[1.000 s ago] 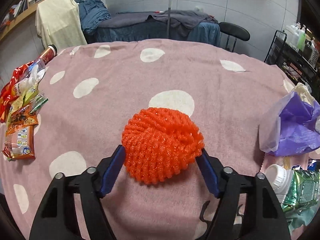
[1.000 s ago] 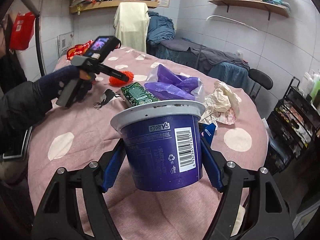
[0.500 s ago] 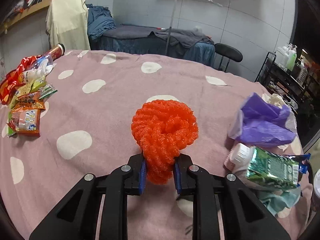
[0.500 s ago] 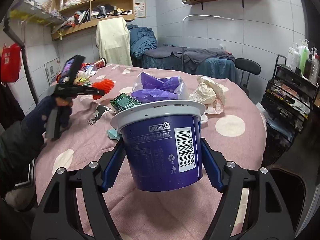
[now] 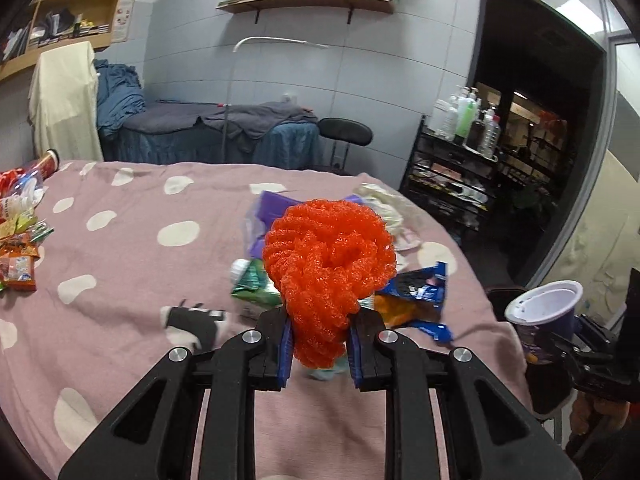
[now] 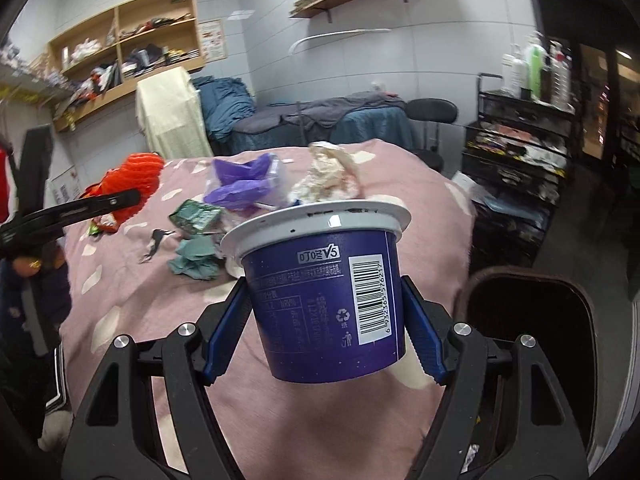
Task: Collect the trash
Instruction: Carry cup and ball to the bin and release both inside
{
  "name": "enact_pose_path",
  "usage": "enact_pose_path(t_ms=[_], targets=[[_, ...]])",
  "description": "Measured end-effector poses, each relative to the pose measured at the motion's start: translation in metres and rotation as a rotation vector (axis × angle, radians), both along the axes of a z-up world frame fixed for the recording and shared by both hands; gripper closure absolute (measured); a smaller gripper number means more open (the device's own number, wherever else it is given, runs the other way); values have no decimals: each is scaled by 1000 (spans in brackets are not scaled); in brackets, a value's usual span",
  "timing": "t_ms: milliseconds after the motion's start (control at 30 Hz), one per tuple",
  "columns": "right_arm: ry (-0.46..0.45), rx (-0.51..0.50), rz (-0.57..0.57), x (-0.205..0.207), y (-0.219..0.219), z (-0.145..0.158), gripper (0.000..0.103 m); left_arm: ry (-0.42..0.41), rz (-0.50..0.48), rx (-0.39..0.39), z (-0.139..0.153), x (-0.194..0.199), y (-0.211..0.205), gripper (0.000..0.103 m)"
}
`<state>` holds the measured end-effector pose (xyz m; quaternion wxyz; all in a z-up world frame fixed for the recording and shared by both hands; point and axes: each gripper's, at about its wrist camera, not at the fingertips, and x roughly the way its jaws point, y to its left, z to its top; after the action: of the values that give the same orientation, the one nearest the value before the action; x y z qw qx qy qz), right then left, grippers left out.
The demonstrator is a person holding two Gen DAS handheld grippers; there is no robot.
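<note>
My left gripper (image 5: 320, 350) is shut on an orange foam fruit net (image 5: 330, 266) and holds it above the pink dotted tablecloth (image 5: 132, 264). The net also shows in the right wrist view (image 6: 132, 186). My right gripper (image 6: 324, 328) is shut on a purple cup with a white rim (image 6: 324, 296), held beyond the table's edge; the cup also shows in the left wrist view (image 5: 546, 322). A dark bin (image 6: 528, 320) stands on the floor just right of the cup.
A trash pile lies on the table: purple bag (image 6: 244, 182), crumpled paper (image 6: 328, 178), green pack (image 6: 196, 216), teal wad (image 6: 196, 258), blue wrapper (image 5: 420, 292). Snack packs (image 5: 16, 256) lie at the left edge. A black rack (image 5: 452, 184) stands to the right.
My left gripper closed on the orange net, lifted it off the cloth and swung it right toward the trash pile. My right gripper carried the cup out past the table edge, beside the bin.
</note>
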<state>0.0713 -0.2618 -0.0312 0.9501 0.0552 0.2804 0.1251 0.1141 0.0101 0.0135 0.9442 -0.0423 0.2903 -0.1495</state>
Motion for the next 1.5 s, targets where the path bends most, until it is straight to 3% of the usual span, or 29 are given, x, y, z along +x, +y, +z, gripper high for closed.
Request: enact_pose_path(t_ms=[300, 533, 700, 1000, 1100, 1367, 1500], targets=[[61, -7, -271, -6, -65, -17, 30, 16, -258, -6, -9, -14, -95, 81], [255, 7, -457, 11, -111, -53, 30, 32, -401, 40, -21, -15, -159, 81], [404, 35, -495, 25, -131, -85, 30, 67, -471, 74, -35, -11, -195, 81], [535, 39, -508, 38, -141, -124, 29, 137, -540, 87, -53, -9, -234, 81], [541, 39, -517, 37, -142, -127, 18, 156, -552, 91, -57, -14, -240, 81], [476, 81, -603, 11, -157, -111, 18, 178, -586, 115, -61, -19, -255, 81], [368, 116, -663, -7, -167, -83, 18, 178, -611, 135, -62, -20, -266, 81]])
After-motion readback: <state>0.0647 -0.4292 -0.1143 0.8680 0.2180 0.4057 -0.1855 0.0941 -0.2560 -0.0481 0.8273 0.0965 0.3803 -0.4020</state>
